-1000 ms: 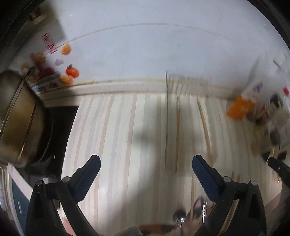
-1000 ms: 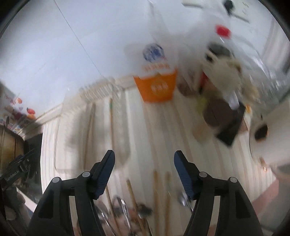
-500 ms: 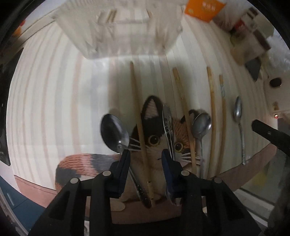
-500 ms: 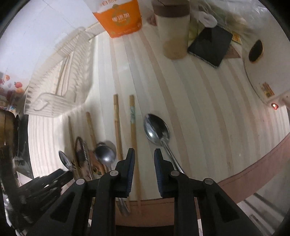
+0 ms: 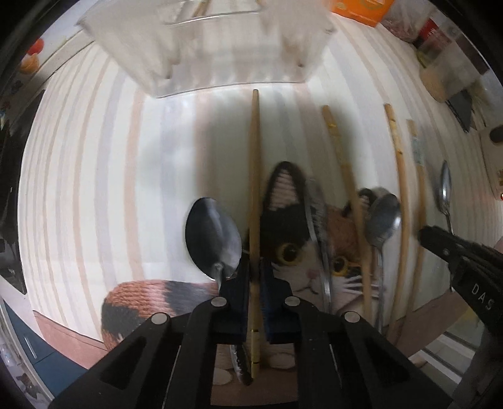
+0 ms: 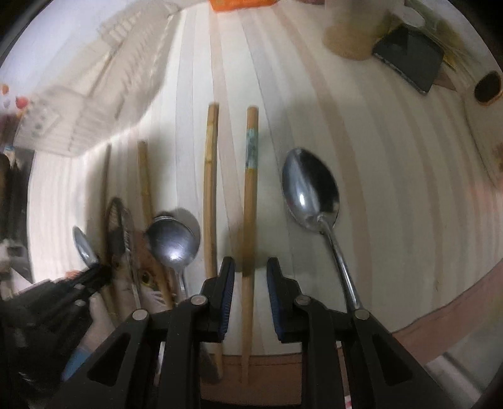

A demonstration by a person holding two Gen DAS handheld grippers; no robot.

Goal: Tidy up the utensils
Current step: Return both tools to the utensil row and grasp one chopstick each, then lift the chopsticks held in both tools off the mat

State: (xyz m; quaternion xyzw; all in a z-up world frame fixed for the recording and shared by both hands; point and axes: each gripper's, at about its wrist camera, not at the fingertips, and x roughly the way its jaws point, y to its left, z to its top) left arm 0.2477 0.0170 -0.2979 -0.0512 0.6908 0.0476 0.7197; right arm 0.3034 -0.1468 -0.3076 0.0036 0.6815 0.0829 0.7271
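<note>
Chopsticks and spoons lie in a row on a striped mat with a cat picture. My left gripper [image 5: 254,277] is shut on the leftmost wooden chopstick [image 5: 254,176], with a large spoon [image 5: 212,234] just to its left. My right gripper [image 6: 250,267] is open, its jaws straddling a chopstick with a blue band [image 6: 250,188] without touching it. Another chopstick [image 6: 210,188] lies to its left and a large spoon [image 6: 311,192] to its right. A clear plastic utensil tray [image 5: 220,44] stands beyond the utensils.
A round spoon [image 6: 174,243] and a slotted metal utensil [image 6: 121,232] lie further left on the cat picture. An orange packet [image 5: 361,9], a beige cup [image 6: 355,28] and a dark phone-like slab [image 6: 408,56] stand at the far right. The mat's front edge is close below both grippers.
The left gripper has closed onto the leftmost chopstick. The right gripper has moved left from the spoon and now straddles the banded chopstick, jaws slightly wider. Both came lower and closer.
</note>
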